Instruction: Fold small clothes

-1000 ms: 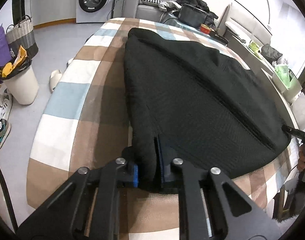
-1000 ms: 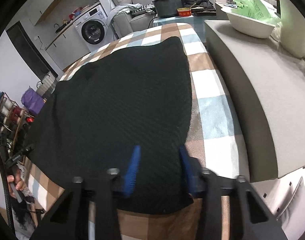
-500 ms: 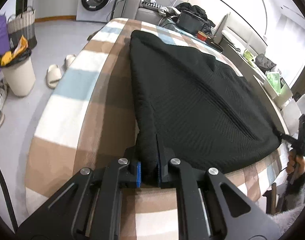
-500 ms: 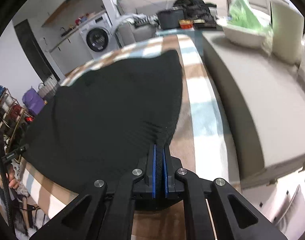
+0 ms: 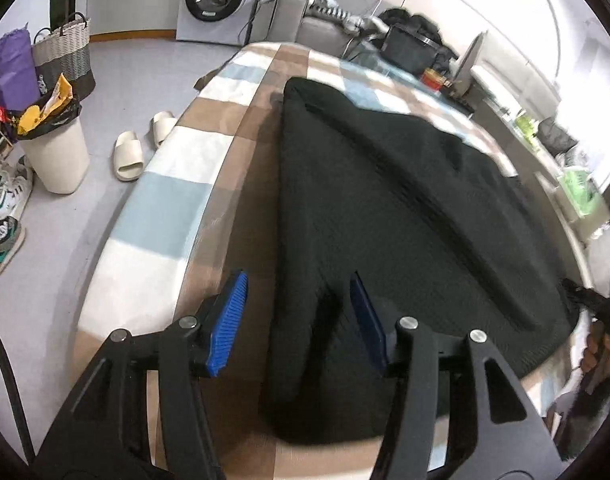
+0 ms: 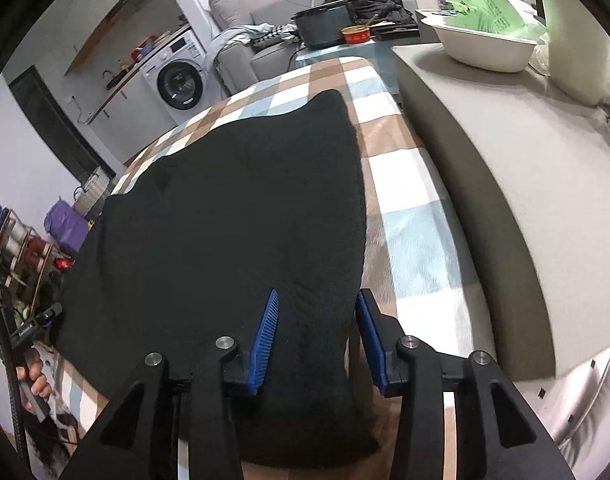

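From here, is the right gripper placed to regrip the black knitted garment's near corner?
Probably yes: the right gripper stands open astride the black knitted garment, its jaws just opened, nothing blocking.

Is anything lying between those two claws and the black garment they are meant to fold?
Nothing visible. The black garment lies flat on the checked cloth, its near corners sitting between the open pads of the left claw and right claw.

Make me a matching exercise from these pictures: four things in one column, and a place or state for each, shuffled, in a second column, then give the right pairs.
Things:
1. black garment
2. slippers
3. white bowl
4. left gripper

Places or states:
A. on the grey ledge beside the table
B. open, cloth between its pads
C. on the floor near the bin
D. spread on the checked tablecloth

Pairs: 1-D, 2-C, 3-A, 4-B
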The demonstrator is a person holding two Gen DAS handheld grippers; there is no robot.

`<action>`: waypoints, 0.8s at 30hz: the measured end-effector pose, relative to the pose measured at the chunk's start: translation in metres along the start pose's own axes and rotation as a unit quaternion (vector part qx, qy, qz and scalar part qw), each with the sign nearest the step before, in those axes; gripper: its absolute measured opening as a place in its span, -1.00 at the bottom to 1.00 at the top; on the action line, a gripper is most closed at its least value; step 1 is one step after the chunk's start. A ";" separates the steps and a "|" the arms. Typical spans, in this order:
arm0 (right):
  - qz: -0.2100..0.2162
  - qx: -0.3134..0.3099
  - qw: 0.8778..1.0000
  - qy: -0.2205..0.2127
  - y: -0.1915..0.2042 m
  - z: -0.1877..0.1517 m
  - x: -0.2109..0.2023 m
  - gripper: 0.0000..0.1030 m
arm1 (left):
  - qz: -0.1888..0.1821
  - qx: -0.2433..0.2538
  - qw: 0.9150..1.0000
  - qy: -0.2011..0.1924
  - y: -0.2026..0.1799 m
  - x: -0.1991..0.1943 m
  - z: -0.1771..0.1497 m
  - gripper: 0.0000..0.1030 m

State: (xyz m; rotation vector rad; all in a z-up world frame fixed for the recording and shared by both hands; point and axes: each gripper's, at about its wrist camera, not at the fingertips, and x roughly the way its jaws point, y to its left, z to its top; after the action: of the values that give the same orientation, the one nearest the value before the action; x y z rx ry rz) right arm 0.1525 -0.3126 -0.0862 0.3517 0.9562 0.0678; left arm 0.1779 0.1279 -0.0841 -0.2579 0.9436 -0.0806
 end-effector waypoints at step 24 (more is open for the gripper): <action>-0.019 -0.015 0.999 -0.034 0.003 0.020 -0.007 -0.35 | 0.002 -0.020 1.000 -0.009 0.012 -0.002 -0.001 -0.57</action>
State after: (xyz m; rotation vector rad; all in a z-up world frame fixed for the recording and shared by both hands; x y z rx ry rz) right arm 0.1649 -0.3163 -0.0696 0.3064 0.8941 0.0362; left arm 0.1753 0.1400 -0.0861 -0.2941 0.9284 -0.0563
